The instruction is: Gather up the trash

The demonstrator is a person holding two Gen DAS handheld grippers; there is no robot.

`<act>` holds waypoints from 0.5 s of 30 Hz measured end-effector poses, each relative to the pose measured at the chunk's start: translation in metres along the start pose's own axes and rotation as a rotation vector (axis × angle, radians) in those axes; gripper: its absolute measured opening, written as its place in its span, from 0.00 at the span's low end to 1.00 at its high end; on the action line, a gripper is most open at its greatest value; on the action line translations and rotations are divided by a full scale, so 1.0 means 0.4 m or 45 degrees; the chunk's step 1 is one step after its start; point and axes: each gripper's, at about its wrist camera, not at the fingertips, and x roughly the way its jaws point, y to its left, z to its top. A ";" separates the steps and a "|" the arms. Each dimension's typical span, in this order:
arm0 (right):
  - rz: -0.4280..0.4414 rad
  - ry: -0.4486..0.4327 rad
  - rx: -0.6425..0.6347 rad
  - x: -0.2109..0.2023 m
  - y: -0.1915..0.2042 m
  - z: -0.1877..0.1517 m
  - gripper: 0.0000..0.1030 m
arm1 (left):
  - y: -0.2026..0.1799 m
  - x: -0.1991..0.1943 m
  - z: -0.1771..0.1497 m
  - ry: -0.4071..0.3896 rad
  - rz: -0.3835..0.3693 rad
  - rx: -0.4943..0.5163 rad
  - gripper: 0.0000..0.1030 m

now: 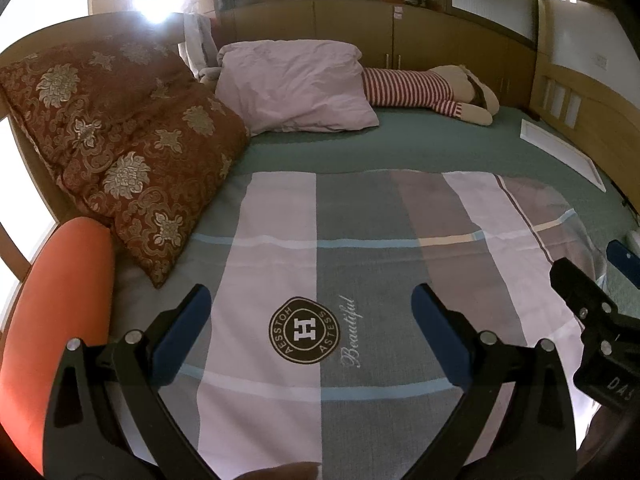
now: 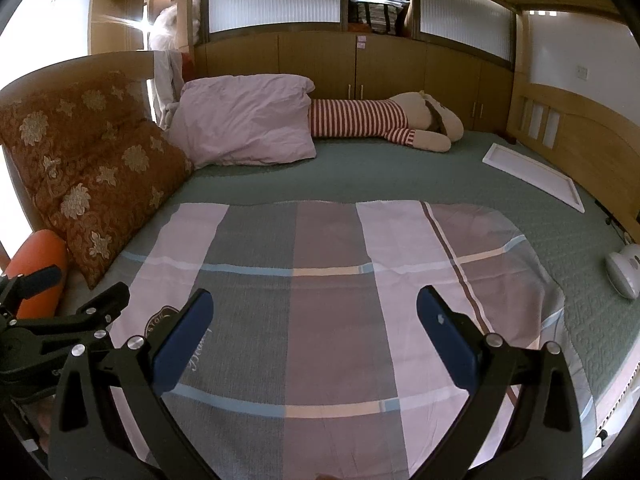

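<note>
My left gripper [image 1: 310,300] is open and empty, held low over a checked pink and grey bed cover [image 1: 360,264] with a round logo [image 1: 304,329]. My right gripper [image 2: 314,304] is open and empty over the same cover [image 2: 328,280], to the right of the left one. The right gripper shows at the right edge of the left wrist view [image 1: 592,300], and the left gripper shows at the left edge of the right wrist view [image 2: 64,312]. I see no clear piece of trash on the bed in either view.
A red floral cushion [image 1: 120,140], a pink pillow [image 1: 296,84] and a striped plush toy [image 1: 432,88] lie at the bed's head. A white flat frame [image 2: 536,176] and a white device [image 2: 626,274] lie at the right. An orange bolster [image 1: 52,320] lies at the left.
</note>
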 end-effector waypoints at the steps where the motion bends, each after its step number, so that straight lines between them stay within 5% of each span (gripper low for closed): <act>1: -0.001 -0.001 0.000 0.000 0.001 0.000 0.97 | 0.000 0.000 0.000 0.001 0.000 0.000 0.97; 15: 0.003 0.001 -0.005 0.001 0.002 -0.004 0.97 | 0.001 0.004 -0.002 0.006 -0.004 0.005 0.97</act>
